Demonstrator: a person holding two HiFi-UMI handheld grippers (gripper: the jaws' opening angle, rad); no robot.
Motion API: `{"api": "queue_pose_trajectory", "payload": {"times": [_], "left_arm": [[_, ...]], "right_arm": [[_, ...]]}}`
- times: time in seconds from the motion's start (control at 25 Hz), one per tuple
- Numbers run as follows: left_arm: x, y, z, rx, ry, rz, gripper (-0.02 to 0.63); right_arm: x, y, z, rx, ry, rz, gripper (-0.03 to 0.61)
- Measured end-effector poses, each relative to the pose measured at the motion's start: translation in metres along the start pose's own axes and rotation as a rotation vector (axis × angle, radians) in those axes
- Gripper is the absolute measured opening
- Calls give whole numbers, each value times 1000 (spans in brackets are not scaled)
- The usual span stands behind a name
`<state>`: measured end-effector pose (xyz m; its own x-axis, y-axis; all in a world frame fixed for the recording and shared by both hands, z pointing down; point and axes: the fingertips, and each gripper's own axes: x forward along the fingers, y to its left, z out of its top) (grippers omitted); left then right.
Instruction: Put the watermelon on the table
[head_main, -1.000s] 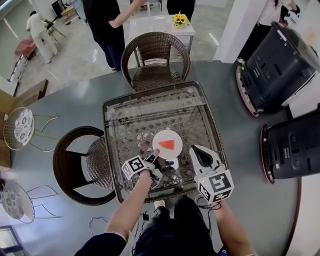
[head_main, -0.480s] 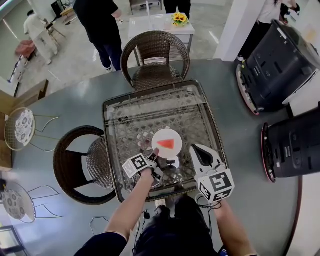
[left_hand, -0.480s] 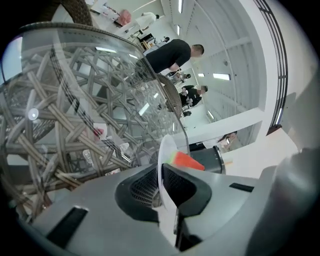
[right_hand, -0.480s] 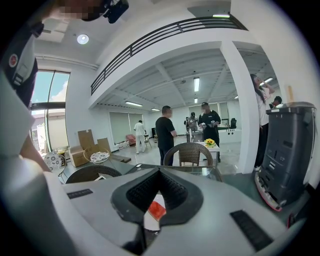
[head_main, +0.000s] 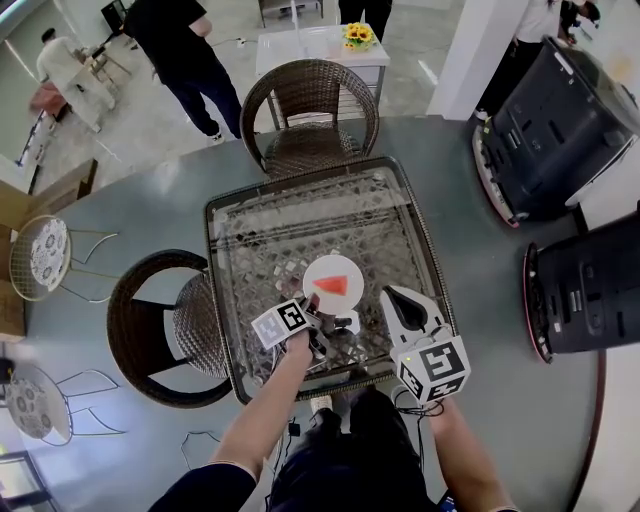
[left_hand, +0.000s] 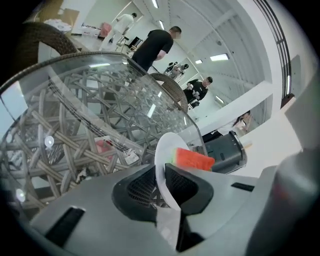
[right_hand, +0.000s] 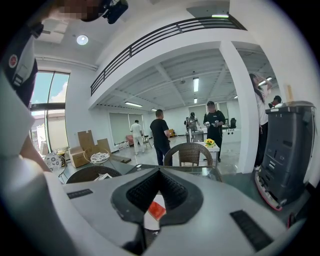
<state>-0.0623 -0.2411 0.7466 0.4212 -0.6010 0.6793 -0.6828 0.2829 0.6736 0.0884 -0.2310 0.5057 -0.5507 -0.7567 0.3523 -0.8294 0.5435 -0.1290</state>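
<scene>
I am looking across at a wicker chair (head_main: 310, 115). Behind it a white stand (head_main: 300, 50) is carrying yellow flowers (head_main: 360, 38), and a person in black (head_main: 185, 55) is standing behind it to its left. A second wicker chair (head_main: 165, 330) is sitting left of it, nearer me. A big dark machine (head_main: 555, 130) is resting to its right, a second dark machine (head_main: 590, 290) nearer me.

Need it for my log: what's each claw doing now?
Left claw: closed on the plate rim.
Right claw: closed, empty.
</scene>
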Motion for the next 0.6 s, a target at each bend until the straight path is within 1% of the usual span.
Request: {"api": "queue_pose_trajectory", "payload": {"times": [0.24, 0.44, 0.6], "left_arm": [[2, 1, 2, 109, 1, 79, 56], [2, 0, 3, 236, -21, 140, 72], [2, -1, 3, 324, -33, 169, 84]], "right_arm": [[-1, 0, 0, 2, -4, 1, 2], [-2, -1, -1, 5, -4, 2, 2], [-2, -1, -1, 9, -6, 3, 2]]}}
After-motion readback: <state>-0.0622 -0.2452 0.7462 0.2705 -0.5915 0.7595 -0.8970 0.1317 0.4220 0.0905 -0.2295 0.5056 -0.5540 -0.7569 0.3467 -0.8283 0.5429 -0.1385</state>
